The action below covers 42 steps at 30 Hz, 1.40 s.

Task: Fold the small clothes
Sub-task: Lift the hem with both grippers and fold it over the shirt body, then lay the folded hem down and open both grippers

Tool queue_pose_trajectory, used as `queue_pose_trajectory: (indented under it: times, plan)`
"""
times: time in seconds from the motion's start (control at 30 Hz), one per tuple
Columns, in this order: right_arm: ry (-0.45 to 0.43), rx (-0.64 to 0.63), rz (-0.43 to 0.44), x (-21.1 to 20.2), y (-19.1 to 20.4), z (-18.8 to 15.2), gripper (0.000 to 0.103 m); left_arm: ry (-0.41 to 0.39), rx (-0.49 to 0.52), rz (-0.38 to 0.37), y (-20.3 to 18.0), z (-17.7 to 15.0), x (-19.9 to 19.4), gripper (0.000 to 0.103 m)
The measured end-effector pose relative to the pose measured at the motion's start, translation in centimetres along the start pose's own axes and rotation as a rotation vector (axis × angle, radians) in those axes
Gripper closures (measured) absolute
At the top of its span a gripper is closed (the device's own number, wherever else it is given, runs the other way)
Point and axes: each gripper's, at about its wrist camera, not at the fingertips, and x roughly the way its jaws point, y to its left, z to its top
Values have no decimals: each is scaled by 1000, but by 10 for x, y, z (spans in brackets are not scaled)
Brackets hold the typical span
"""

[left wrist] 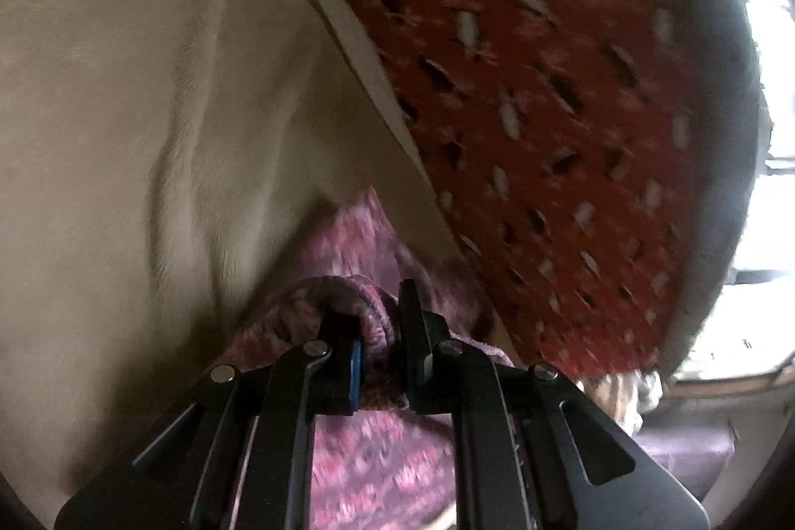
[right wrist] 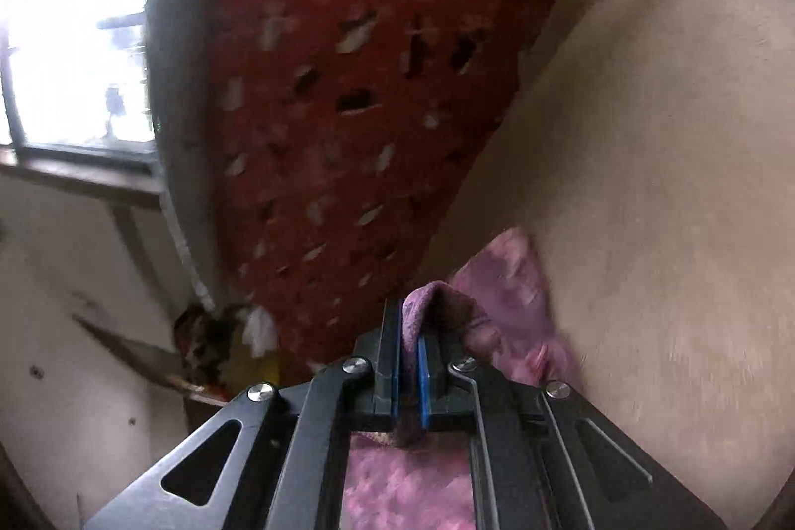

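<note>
a pink-and-maroon patterned garment [left wrist: 367, 232] is held at two places, one by each gripper, above a beige plush cover [left wrist: 124, 108]. in the left wrist view, the left gripper [left wrist: 380, 348] is seen clenched on a rolled, bunched edge of the cloth: the fold is pressed between the two black fingers, a blue pad showing on the inner face of the left-hand finger. more of the same cloth is seen hanging below the jaws, between the linkage bars, and a blurred stretch of it is spread out ahead of the fingertips over the beige cover.

in the right wrist view, the right gripper [right wrist: 410, 346] is likewise closed on the garment [right wrist: 497, 281]. a thin fold of the pink cloth is pinched between the two blue pads, which stand almost together, and a small hump of the fabric is pushed up above the fingertips. the rest of the cloth is seen trailing to the right of the jaws onto the beige cover [right wrist: 671, 182] and down beneath the gripper frame.

beside the beige cover a red sheet [left wrist: 521, 83] printed with white and dark leaf shapes is laid, its edge running diagonally through both views. a bright window [right wrist: 74, 33] is visible at the far left of the right wrist view, with a pale wall below it. both views are smeared by blur, so finer detail of the cloth's pattern and shape cannot be told
</note>
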Motion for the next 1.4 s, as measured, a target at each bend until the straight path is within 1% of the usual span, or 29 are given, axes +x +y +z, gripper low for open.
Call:
queue_pose_trajectory:
  times: [0.07, 0.13, 0.2, 0.23, 0.27, 0.33, 0.37, 0.4, 0.43, 0.47, 0.6, 0.67, 0.7, 0.73, 0.77, 0.8, 0.87, 0.93, 1.0, 1.03, 1.07, 1.13, 1.17, 1.2, 1.23, 1.27, 1.3, 1.37, 1.4]
  plan:
    - [11, 17, -45, 15, -11, 4, 93, 7, -21, 40, 6, 7, 15, 93]
    - [47, 54, -78, 28, -25, 8, 93, 27, -37, 72, 11, 13, 27, 93]
    - [62, 80, -61, 27, -30, 10, 92, 48, -44, 71, 13, 17, 26, 93]
    - [63, 80, -40, 22, -29, 13, 91, 50, -50, 50, 13, 20, 21, 93]
    - [48, 73, -26, 15, -28, 15, 86, 47, -55, 25, 12, 22, 16, 93]
    - [-65, 67, 38, -16, -25, 22, 63, 23, -67, -56, 9, 26, -6, 90]
    - [-109, 62, 53, -27, -24, 25, 47, 15, -70, -88, 8, 27, -13, 83]
    - [-143, 37, 46, -38, -22, 26, 43, -7, -66, -122, 6, 26, -23, 71]
    - [-138, -7, 4, -42, -17, 27, 43, -34, -43, -123, 2, 21, -32, 63]
    - [-112, -46, -37, -40, -13, 26, 43, -42, -3, -109, -3, 15, -37, 50]
    - [-11, -163, -205, -12, -4, 16, 43, 10, 166, -64, -16, -26, -33, 47]
    - [36, -189, -258, 8, -4, 7, 43, 53, 223, -30, -14, -47, -21, 47]
    - [51, -199, -257, 17, -3, 2, 47, 69, 250, 10, -13, -56, -12, 47]
    - [64, -228, -247, 24, 2, -4, 56, 84, 278, 71, -9, -66, -2, 47]
    - [72, -269, -237, 27, 7, -9, 86, 89, 294, 124, -3, -74, 7, 47]
    - [68, -330, -251, 29, 15, -13, 96, 87, 302, 154, 4, -79, 13, 54]
    - [49, -390, -344, 31, 16, -14, 96, 57, 324, 180, 10, -84, 12, 60]
    - [102, -400, -456, 35, 7, -15, 96, 61, 303, 172, 10, -85, 4, 60]
    - [89, -422, -460, 25, 15, -17, 88, 64, 282, 168, 12, -89, -10, 60]
    - [64, -438, -454, 12, 25, -21, 88, 51, 308, 180, 9, -96, -18, 60]
    - [54, -452, -430, 4, 30, -26, 88, 32, 343, 195, 5, -107, -27, 60]
    - [43, -500, -323, -20, 42, -45, 86, -6, 421, 245, 4, -134, -38, 52]
    - [45, -516, -302, -25, 44, -54, 80, -14, 434, 268, 3, -142, -34, 46]
    - [54, -536, -295, -29, 43, -65, 70, -13, 450, 304, 10, -157, -31, 45]
    - [65, -557, -315, -28, 39, -76, 65, 4, 452, 333, 15, -164, -23, 45]
    - [95, -580, -373, -22, 30, -87, 63, 41, 440, 358, 22, -170, -13, 44]
    - [157, -599, -466, -10, 16, -97, 61, 72, 419, 371, 27, -173, -7, 44]
    - [105, -705, -493, -13, 15, -112, 62, 21, 457, 371, 29, -182, -11, 42]
    - [114, -712, -528, -15, 19, -115, 62, 21, 471, 383, 29, -185, -13, 40]
